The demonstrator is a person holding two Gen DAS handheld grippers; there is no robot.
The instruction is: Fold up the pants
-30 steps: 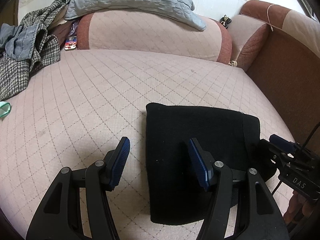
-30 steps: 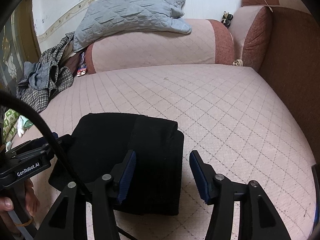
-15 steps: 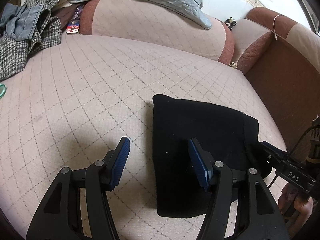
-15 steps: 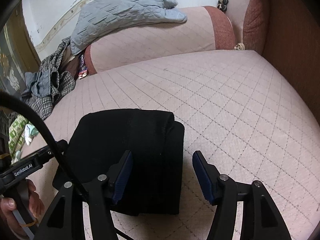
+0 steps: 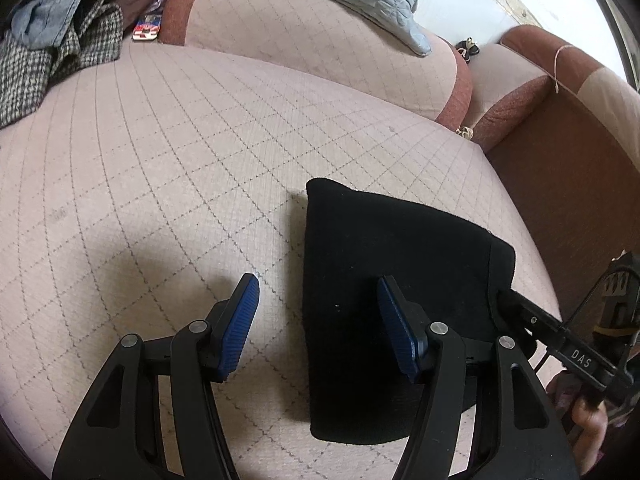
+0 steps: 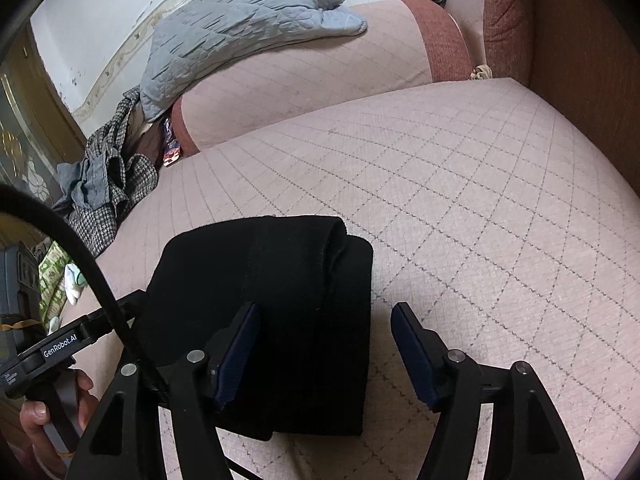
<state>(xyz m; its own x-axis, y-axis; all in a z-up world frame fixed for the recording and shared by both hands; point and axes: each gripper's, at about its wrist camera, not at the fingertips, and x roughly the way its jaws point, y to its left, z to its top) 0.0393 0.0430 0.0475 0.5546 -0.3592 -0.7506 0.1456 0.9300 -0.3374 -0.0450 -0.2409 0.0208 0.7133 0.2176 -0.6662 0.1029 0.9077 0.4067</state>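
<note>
The black pants [image 6: 276,312] lay folded thick on the sofa seat [image 6: 460,184], soft and limp. You would have pinched a stacked edge. Your right gripper [image 6: 326,354], just widening, straddled the 3 o'clock edge; your left gripper [image 5: 318,326] straddled the 9 o'clock edge, both unclamped.

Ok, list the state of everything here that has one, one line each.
black pants: folded into a compact stack, lying flat on the sofa seat.
left gripper: open, straddling the pants' left edge.
right gripper: open, just been opening, straddling the right edge.
grey quilt: crumpled over the backrest.
</note>
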